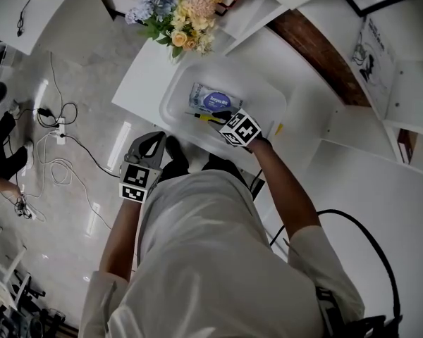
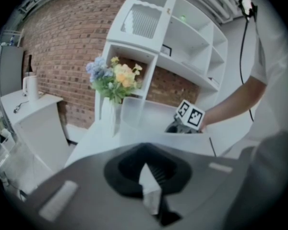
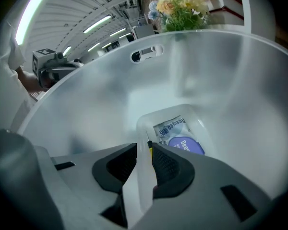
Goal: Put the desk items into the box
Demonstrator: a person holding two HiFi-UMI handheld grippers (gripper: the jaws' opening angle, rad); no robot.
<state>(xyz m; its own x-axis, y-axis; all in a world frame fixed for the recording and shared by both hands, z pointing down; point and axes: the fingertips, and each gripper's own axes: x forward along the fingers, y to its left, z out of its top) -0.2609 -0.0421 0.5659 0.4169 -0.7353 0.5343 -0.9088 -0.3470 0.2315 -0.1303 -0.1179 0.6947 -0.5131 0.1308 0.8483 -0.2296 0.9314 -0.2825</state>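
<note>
A clear plastic box stands on the white table. A blue-and-white packet of wipes lies on its floor, printed side up. My right gripper reaches down into the box. A thin yellow-and-black pen sits between its jaws against the right pad, with a gap to the left pad. The pen's yellow shaft pokes out left of the gripper. My left gripper hangs outside the box near the table's front edge, jaws together and empty. In the left gripper view the box is ahead.
A vase of flowers stands on the table just behind the box. White shelving rises at the right. Cables and a power strip lie on the floor at the left. A black cable loops by the person's right side.
</note>
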